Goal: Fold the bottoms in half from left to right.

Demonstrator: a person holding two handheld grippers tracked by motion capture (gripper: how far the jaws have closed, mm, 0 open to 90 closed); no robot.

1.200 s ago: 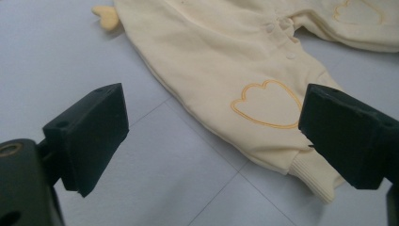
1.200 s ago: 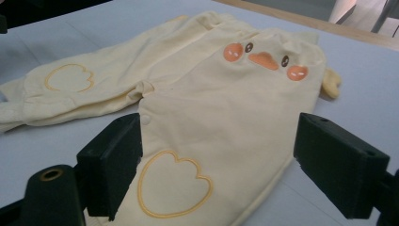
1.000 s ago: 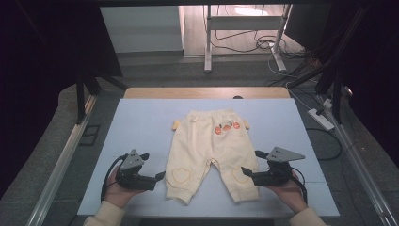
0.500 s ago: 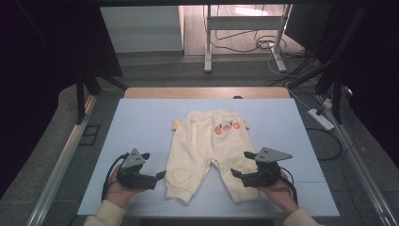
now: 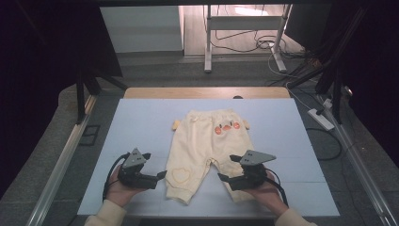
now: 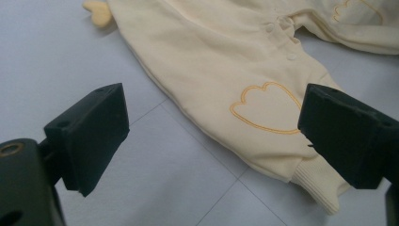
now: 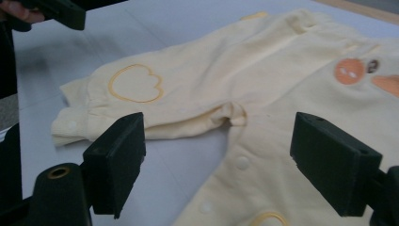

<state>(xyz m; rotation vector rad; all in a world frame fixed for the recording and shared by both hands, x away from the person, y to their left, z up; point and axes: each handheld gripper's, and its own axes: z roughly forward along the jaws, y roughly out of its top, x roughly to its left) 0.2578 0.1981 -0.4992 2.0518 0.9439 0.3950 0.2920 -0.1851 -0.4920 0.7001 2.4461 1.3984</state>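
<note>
At the bottom of the high view we hold the left gripper (image 5: 161, 175) and right gripper (image 5: 221, 177) with jaws spread wide, grasping nothing. The right one hides part of the far leg of the pale yellow baby trousers (image 5: 207, 141). They lie flat at centre frame on the light blue table (image 5: 141, 122), with outlined heart patches and an orange face motif.

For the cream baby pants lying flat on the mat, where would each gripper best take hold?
Probably the two ribbed leg cuffs at the near end of the baby pants. They lie flat with free edges, so each open gripper could slide in low from its own outer side: left gripper onto the cuff below the heart outline, right gripper onto the other leg.
</note>
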